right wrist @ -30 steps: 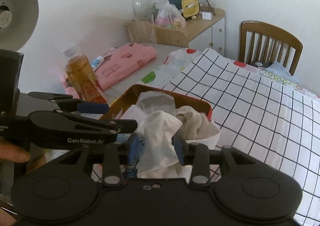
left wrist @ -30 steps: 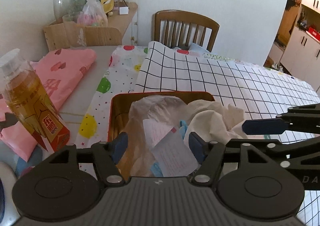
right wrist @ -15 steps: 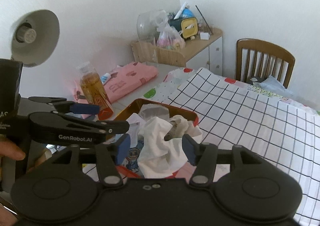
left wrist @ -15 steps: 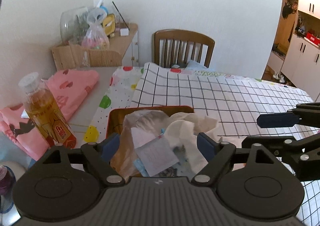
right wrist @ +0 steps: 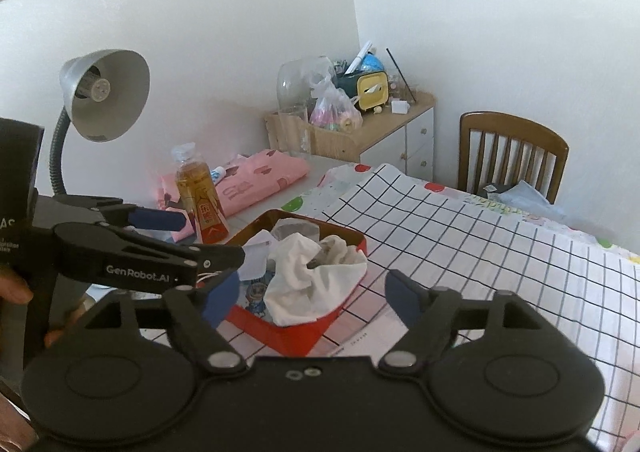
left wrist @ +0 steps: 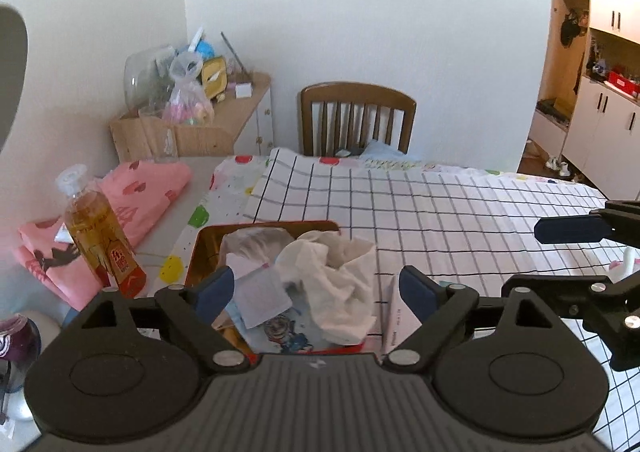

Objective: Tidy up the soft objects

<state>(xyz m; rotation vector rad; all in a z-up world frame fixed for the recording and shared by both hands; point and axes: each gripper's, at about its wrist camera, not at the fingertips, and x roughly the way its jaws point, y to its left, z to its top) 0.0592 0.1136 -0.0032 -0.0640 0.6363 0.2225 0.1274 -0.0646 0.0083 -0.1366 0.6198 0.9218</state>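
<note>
A red tin box point(right wrist: 296, 334) with a gold inside point(left wrist: 208, 252) sits on the checked cloth. It holds crumpled white cloth point(left wrist: 340, 280) point(right wrist: 308, 276), a clear plastic bag point(left wrist: 252, 242), paper slips and a cartoon-print item point(left wrist: 280, 332). My left gripper point(left wrist: 316, 290) is open and empty, raised above and behind the box. My right gripper point(right wrist: 310, 298) is open and empty, also raised behind the box. Each gripper shows from the side in the other's view, the left point(right wrist: 152, 252) and the right point(left wrist: 576, 252).
A bottle of amber drink point(left wrist: 102, 236) point(right wrist: 202, 203) stands left of the box. Folded pink cloth point(left wrist: 136, 195) lies beyond it. A desk lamp point(right wrist: 104, 95) stands at the left. A wooden chair point(left wrist: 356, 115) and a cluttered cabinet point(right wrist: 360, 123) stand behind the table.
Both grippers have opened wider and pulled up and back from the box. The cloth and bag stay in the box.
</note>
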